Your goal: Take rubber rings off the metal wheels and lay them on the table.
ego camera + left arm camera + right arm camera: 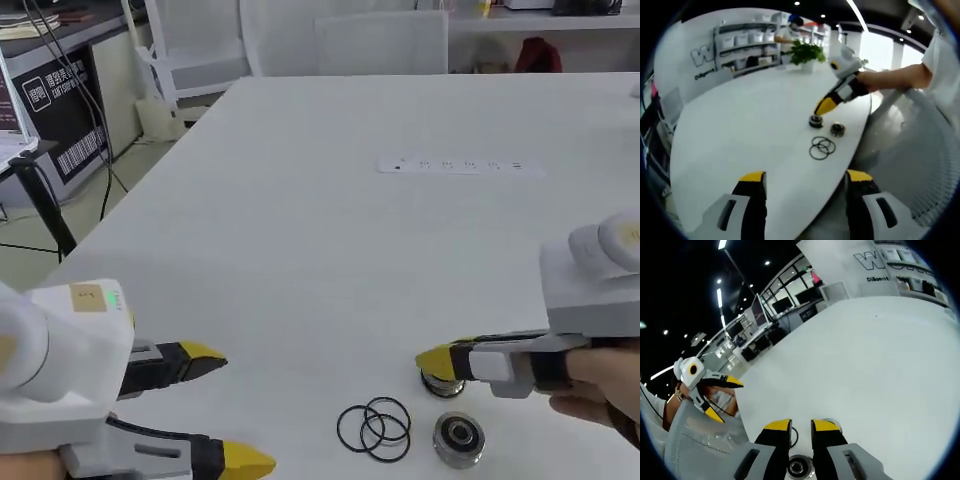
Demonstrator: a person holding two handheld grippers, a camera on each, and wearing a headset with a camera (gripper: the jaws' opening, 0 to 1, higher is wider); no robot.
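Note:
Two metal wheels lie near the table's front edge. My right gripper [434, 361] comes in from the right, and its yellow tips rest over the farther wheel [443, 384]. In the right gripper view its jaws [801, 426] stand open by a narrow gap, with bare table between them and the wheel's edge [834, 421] beside one tip. The nearer wheel [459, 438] lies apart from the gripper. Several loose black rubber rings [375, 428] overlap on the table left of it. My left gripper [226, 406] hovers wide open at the lower left, well away from the rings [821, 148].
A white power strip [460, 166] lies flat mid-table. Beyond the white table [300, 220] stand white chairs [380, 40] and, at the far left, a dark desk with cables [60, 110]. The table's front edge runs close to the rings and wheels.

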